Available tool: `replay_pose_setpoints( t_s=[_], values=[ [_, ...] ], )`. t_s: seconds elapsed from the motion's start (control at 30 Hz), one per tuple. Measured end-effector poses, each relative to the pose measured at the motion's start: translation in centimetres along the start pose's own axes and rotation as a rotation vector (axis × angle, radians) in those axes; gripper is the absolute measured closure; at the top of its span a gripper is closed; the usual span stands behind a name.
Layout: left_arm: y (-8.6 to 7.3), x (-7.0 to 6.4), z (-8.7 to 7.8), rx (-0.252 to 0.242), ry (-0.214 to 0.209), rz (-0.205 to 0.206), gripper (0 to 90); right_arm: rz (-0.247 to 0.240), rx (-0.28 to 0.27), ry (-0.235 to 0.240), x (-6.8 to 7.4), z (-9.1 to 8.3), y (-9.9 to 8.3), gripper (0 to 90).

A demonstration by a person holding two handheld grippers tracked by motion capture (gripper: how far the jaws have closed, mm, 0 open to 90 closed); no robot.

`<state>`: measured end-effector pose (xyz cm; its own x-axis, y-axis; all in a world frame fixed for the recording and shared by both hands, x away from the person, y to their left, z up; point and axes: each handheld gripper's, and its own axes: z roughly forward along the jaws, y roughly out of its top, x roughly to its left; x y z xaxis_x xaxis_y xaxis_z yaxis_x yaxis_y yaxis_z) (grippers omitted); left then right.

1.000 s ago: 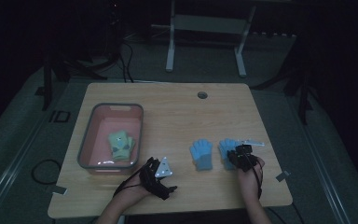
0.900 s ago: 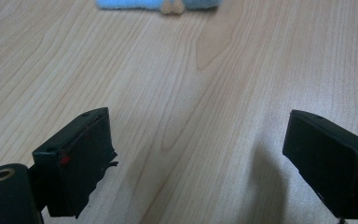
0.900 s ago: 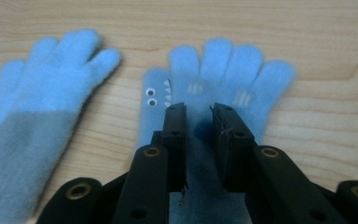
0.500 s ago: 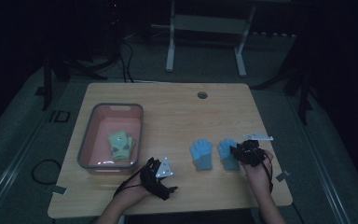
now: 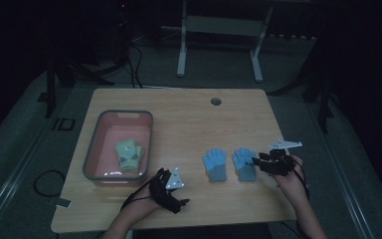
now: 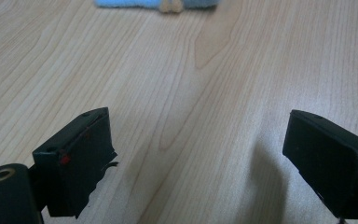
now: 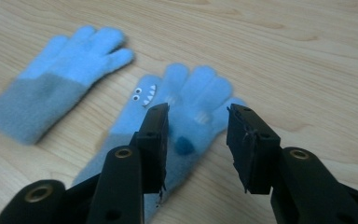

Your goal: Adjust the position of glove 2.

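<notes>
Right gripper view: glove (image 7: 186, 116) face detail; high view blurs it.

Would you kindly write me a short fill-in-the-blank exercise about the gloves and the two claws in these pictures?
1. The two blue gloves lie flat on the ___.
2. The pink bin holds a pair of ___ gloves.
3. The right claw is open over the glove with the ___ face.
4. The left claw is ___, nothing between its jaws.

Missing: table; green; monster; open

high view: above, looking forward-down on table (image 5: 189, 114) | gripper views: low, close over tabletop | shared: blue gloves (image 7: 186, 116)
</notes>
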<state>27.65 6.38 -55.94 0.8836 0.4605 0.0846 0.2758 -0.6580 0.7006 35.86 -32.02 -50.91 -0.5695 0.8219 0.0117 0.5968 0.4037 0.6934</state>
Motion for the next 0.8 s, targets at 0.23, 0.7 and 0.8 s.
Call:
replay_pose_setpoints(
  t_s=[0.23, 0.7, 0.8],
  values=[
    [0.0, -0.1, 0.1, 0.009, -0.006, 0.006, 8.7, -0.027, 0.003, 0.033, 0.9, 1.5, -0.5, 63.1],
    [-0.1, -0.1, 0.1, 0.007, -0.005, 0.006, 8.7, -0.057, 0.051, -0.009, 1.4, 3.6, -1.5, 82.3],
    [-0.1, -0.1, 0.1, 0.008, -0.004, 0.007, 8.7, -0.053, 0.056, 0.005, 1.6, 3.3, -1.3, 84.0]
  ],
)
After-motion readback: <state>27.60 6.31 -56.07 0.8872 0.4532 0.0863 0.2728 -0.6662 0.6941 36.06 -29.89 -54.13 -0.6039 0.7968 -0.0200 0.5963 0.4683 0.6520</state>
